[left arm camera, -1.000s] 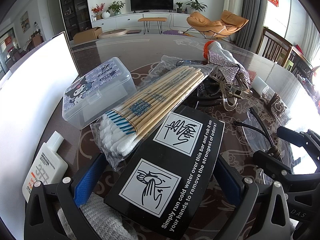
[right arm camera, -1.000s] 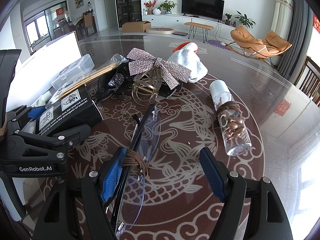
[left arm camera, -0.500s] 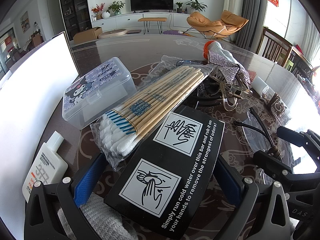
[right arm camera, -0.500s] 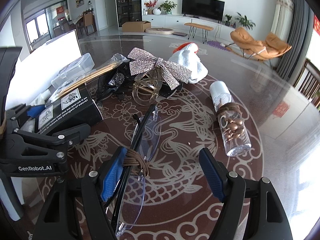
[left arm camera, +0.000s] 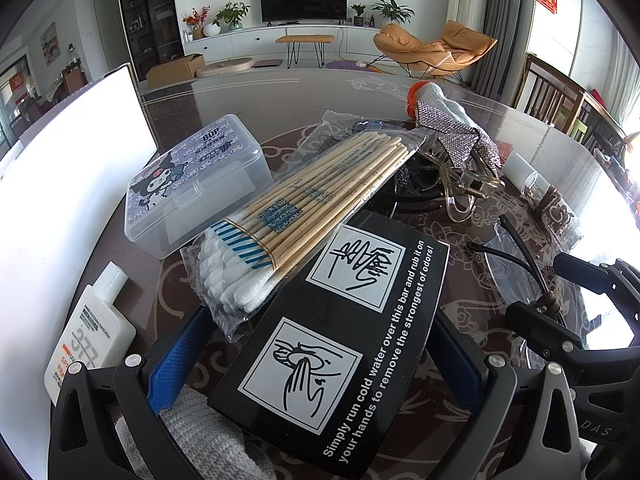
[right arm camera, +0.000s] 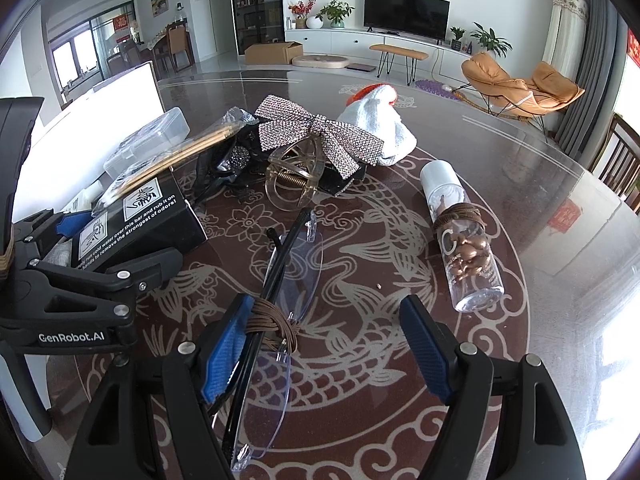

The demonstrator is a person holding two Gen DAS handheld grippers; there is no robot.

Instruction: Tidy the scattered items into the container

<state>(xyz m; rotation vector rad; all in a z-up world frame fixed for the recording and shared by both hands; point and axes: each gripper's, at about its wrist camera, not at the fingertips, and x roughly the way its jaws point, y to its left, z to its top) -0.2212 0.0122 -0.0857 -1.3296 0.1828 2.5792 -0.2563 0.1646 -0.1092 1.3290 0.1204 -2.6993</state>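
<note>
My left gripper (left arm camera: pixel 316 360) is open, its blue pads on either side of a black box (left arm camera: pixel 340 340) with white hand-washing pictures. A bag of cotton swabs (left arm camera: pixel 304 216) lies across the box's far end. My right gripper (right arm camera: pixel 324 344) is open over the table; a brown hair tie (right arm camera: pixel 276 324) hangs on its left finger, beside rimless glasses (right arm camera: pixel 288 276). The white container (left arm camera: pixel 68 200) stands at the left. The black box also shows in the right wrist view (right arm camera: pixel 136 228).
A clear lidded box (left arm camera: pixel 192 184), a sunscreen bottle (left arm camera: pixel 92 332), a grey knit cloth (left arm camera: pixel 208 440), a rhinestone bow clip (right arm camera: pixel 316 136), a white glove (right arm camera: pixel 380 120) and a capsule bottle (right arm camera: pixel 464 236) lie on the patterned table (right arm camera: pixel 360 380).
</note>
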